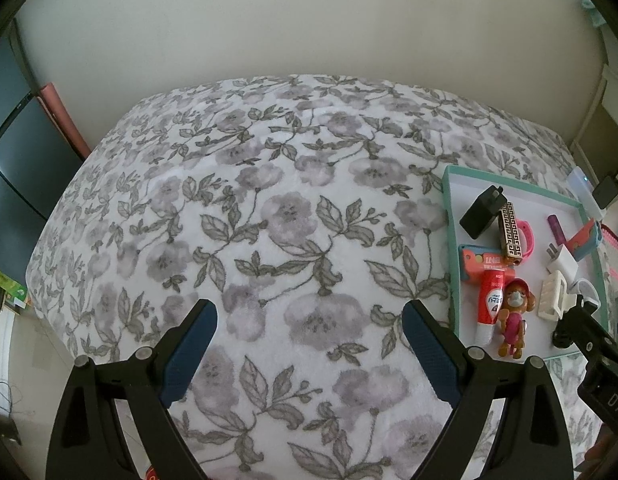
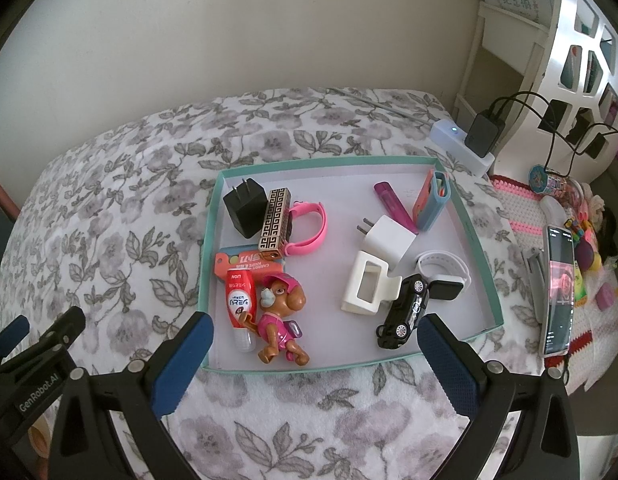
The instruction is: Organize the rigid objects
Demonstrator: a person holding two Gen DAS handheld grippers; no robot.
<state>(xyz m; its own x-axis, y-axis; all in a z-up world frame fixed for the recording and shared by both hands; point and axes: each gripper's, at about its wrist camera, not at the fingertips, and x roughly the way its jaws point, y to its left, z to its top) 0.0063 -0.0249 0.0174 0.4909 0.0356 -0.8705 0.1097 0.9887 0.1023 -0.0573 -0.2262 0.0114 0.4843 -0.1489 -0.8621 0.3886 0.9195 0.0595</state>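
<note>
A teal-rimmed box lid (image 2: pixel 480 256) (image 1: pixel 447 216) lies on the floral bedspread and holds several small items. Among them are a black charger (image 2: pixel 243 206), a patterned gold case (image 2: pixel 275 220), a pink band (image 2: pixel 309 228), a red tube (image 2: pixel 240 300), a toy dog (image 2: pixel 283 316), a white clip (image 2: pixel 367 288), a white charger (image 2: pixel 389 240), a white watch (image 2: pixel 443 276) and a black toy car (image 2: pixel 407 314). My right gripper (image 2: pixel 315 328) hangs open over the lid's near edge, holding nothing. My left gripper (image 1: pixel 309 316) stands open over bare bedspread, left of the lid.
A white power strip (image 2: pixel 461 146) with a black adapter sits past the lid's far right corner. A phone (image 2: pixel 559 292) and small toys lie on a knitted mat (image 2: pixel 517 200) at the right. A white shelf (image 2: pixel 581 40) stands behind. The floral bedspread (image 1: pixel 269 208) spreads to the left.
</note>
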